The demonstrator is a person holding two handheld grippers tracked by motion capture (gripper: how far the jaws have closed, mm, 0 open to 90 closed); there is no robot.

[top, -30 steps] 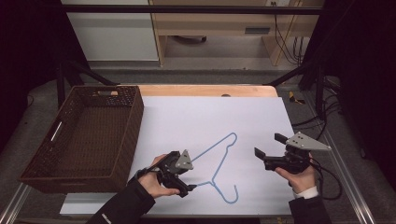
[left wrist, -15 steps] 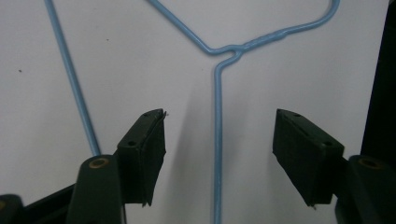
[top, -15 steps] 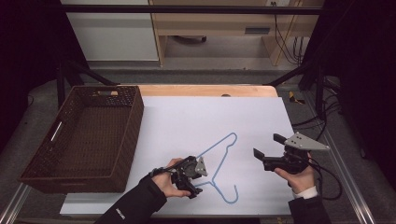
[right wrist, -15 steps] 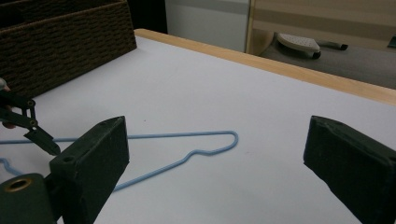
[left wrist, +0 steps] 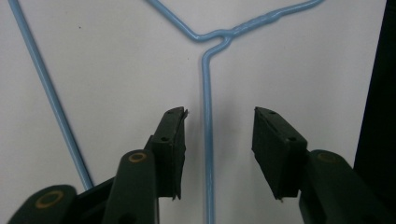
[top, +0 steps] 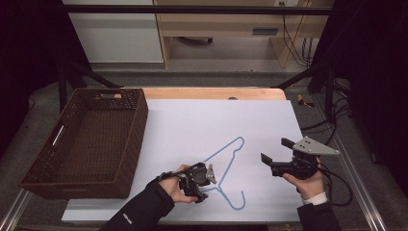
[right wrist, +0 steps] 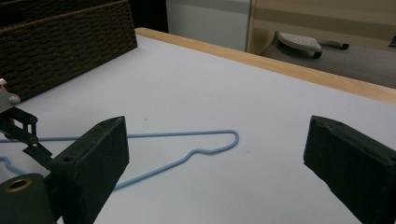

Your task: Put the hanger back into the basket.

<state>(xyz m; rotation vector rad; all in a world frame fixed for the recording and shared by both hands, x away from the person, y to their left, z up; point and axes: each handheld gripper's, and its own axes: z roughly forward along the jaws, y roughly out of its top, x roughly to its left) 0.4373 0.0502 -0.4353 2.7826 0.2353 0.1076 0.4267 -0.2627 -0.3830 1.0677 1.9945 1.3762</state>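
A light blue wire hanger (top: pixel 231 163) lies flat on the white sheet (top: pixel 211 120), its hook toward the front edge. My left gripper (top: pixel 208 185) points down at the hanger's neck. In the left gripper view the neck wire (left wrist: pixel 206 116) runs between the jaws of the left gripper (left wrist: pixel 219 112). They have just been closing, and a gap still shows on each side of the wire. My right gripper (top: pixel 275 150) hovers wide open to the right of the hanger with nothing between its jaws. The right gripper (right wrist: pixel 219 128) looks over the hanger (right wrist: pixel 187 134).
A dark wicker basket (top: pixel 139 115) stands at the left on the table, its wall also in the right gripper view (right wrist: pixel 65 42). The table's wooden edge (top: pixel 211 93) runs along the back. Black cables trail off the right side.
My left gripper has moved right and lower onto the hanger's neck, and its jaws have narrowed around the wire. The right gripper has stayed in place.
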